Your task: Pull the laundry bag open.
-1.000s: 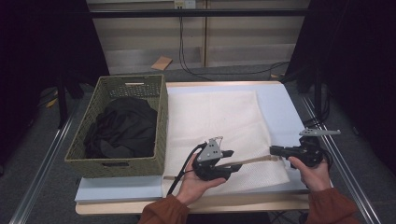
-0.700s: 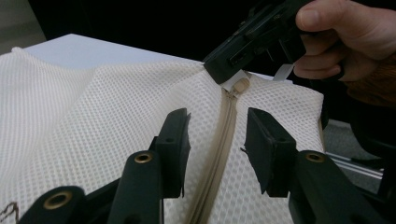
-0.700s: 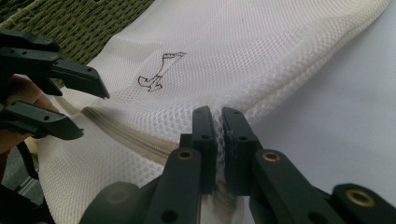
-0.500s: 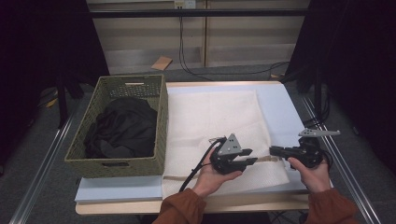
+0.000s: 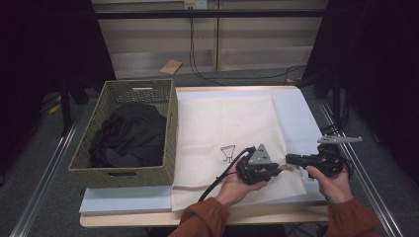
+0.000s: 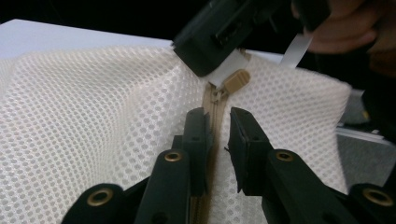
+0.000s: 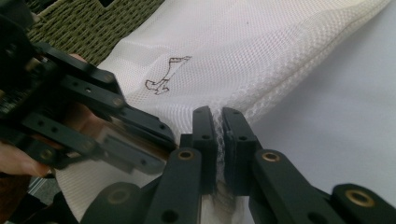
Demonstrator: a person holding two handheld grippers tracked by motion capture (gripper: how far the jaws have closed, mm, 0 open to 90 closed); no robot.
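A basket (image 5: 123, 170) of dark cloth stands at the counter's (image 5: 296, 106) left edge, its right wall touching the mesh bag (image 5: 232, 123), which lies flat across the middle with bare counter along its right side. At the bag's near right corner the left tool (image 5: 277, 169) has just been closing, jaws narrow astride the zipper (image 6: 215, 105) with a slim gap. The right tool (image 5: 289, 159) clamps the bag's edge, tip to tip with the left.

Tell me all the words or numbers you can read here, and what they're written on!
No words or numbers can be read.
The mesh bag carries a small brown drawing, a picture and not letters.
The white tag by the zipper pull shows no print.
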